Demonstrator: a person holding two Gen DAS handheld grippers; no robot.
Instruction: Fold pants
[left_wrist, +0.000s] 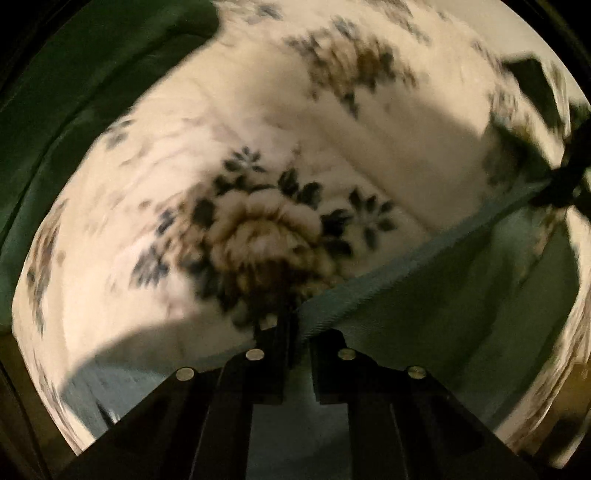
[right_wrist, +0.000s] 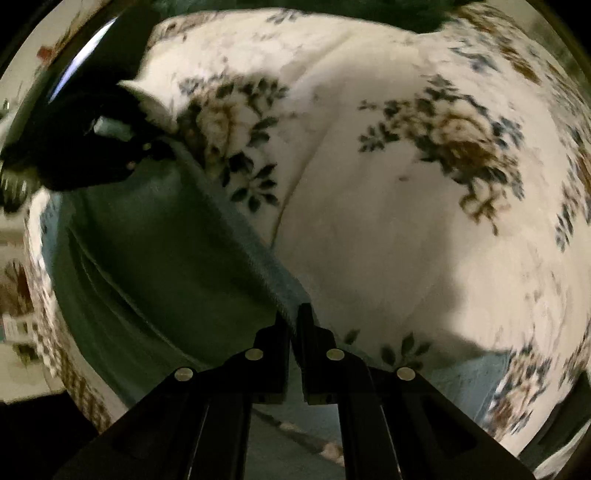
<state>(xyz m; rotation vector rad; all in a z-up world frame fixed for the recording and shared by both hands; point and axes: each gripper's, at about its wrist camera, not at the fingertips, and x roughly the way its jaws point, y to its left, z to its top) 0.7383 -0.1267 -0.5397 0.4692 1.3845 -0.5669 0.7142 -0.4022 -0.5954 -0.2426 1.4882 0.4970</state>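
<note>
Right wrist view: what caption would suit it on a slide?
Right gripper clamps the green pants' edge, stretched to the left gripper above a floral blanket.

Taut pants (left_wrist: 424, 258) edge strung between left gripper (left_wrist: 295, 325) and right gripper (right_wrist: 293, 321), barring passage there; open floral blanket (right_wrist: 388, 221) beyond; dark green fabric (left_wrist: 74, 92) bunched far left

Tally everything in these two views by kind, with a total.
Tools: 2, the left tool and the right tool, each shut on the pants' edge
Green pants: 1
Floral blanket: 1
Total: 4
</note>
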